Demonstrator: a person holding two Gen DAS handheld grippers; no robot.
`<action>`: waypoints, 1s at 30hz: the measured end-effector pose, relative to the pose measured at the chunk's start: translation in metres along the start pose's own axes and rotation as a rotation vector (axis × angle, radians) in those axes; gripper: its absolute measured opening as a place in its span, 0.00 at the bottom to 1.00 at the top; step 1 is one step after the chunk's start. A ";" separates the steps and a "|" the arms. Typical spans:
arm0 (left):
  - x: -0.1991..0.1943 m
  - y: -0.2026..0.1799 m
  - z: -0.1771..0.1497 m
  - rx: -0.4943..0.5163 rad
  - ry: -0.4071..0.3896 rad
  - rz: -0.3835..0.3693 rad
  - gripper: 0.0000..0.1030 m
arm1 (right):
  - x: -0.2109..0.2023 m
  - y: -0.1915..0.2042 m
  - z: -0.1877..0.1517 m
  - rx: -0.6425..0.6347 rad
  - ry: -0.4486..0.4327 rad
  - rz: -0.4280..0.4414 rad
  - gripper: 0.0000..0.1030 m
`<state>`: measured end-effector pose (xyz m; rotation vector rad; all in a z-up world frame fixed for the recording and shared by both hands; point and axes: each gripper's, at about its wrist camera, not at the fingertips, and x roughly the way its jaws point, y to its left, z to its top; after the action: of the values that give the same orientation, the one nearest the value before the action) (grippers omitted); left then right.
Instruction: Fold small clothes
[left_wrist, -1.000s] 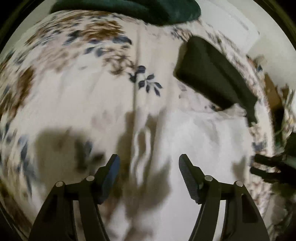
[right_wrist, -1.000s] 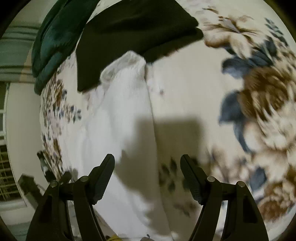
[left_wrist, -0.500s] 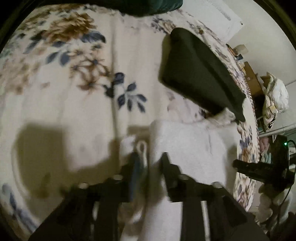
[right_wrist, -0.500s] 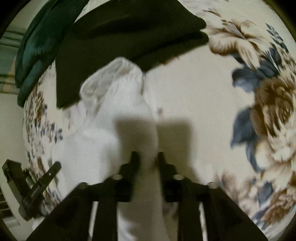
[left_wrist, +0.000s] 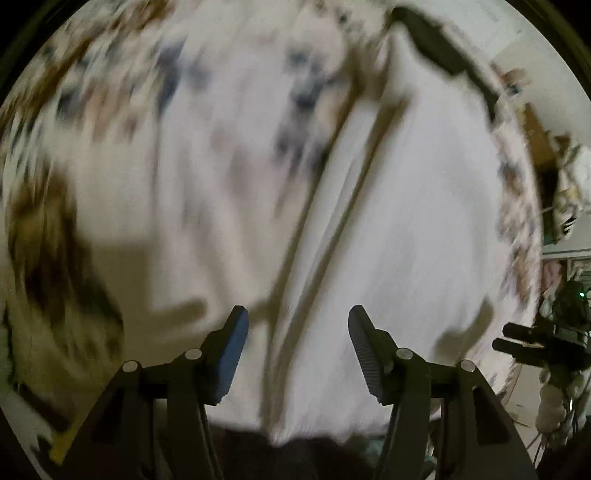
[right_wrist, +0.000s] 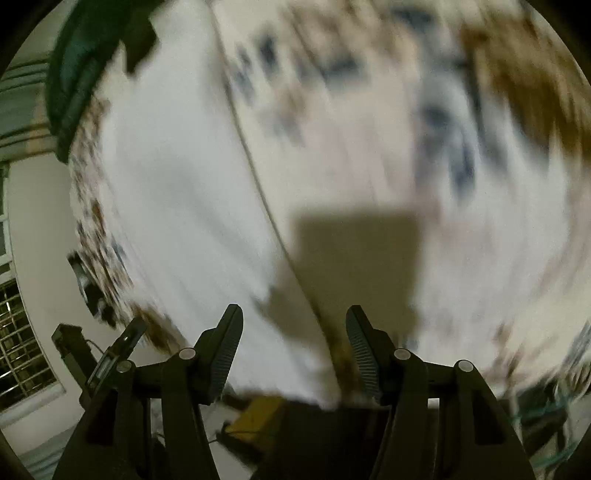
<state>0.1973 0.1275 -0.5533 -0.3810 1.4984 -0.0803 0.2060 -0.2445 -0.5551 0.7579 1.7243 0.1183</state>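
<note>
A white garment lies stretched out long on the floral bedspread, blurred by motion. My left gripper hovers over its near end. Its jaws are opening, and the garment's folded edge runs below the gap without touching the pads. In the right wrist view the same white garment fills the left half. My right gripper stands over its right edge with jaws opening and nothing pressed between them. Each gripper shows in the other's view: the right gripper and the left gripper.
A dark folded garment lies at the far end of the bed, and a green blanket lies beyond it. The bed's near edge is just under the fingers, with a yellow object below. Room clutter stands off the bed's side.
Half a second ago both grippers were pinched on the white garment. They have since swept toward the bed's near edge and their jaws have come apart, leaving the garment drawn out flat.
</note>
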 end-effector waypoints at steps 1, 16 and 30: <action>0.008 0.000 -0.011 0.000 0.018 0.016 0.52 | 0.012 -0.008 -0.015 0.008 0.024 -0.008 0.59; 0.001 -0.019 -0.078 -0.006 -0.123 0.021 0.02 | 0.091 0.000 -0.109 -0.011 -0.079 -0.233 0.00; -0.014 0.004 -0.082 -0.059 -0.141 -0.041 0.02 | 0.096 -0.027 -0.124 0.059 -0.019 -0.028 0.49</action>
<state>0.1147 0.1190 -0.5430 -0.4556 1.3562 -0.0410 0.0736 -0.1758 -0.6096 0.7758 1.7261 0.0408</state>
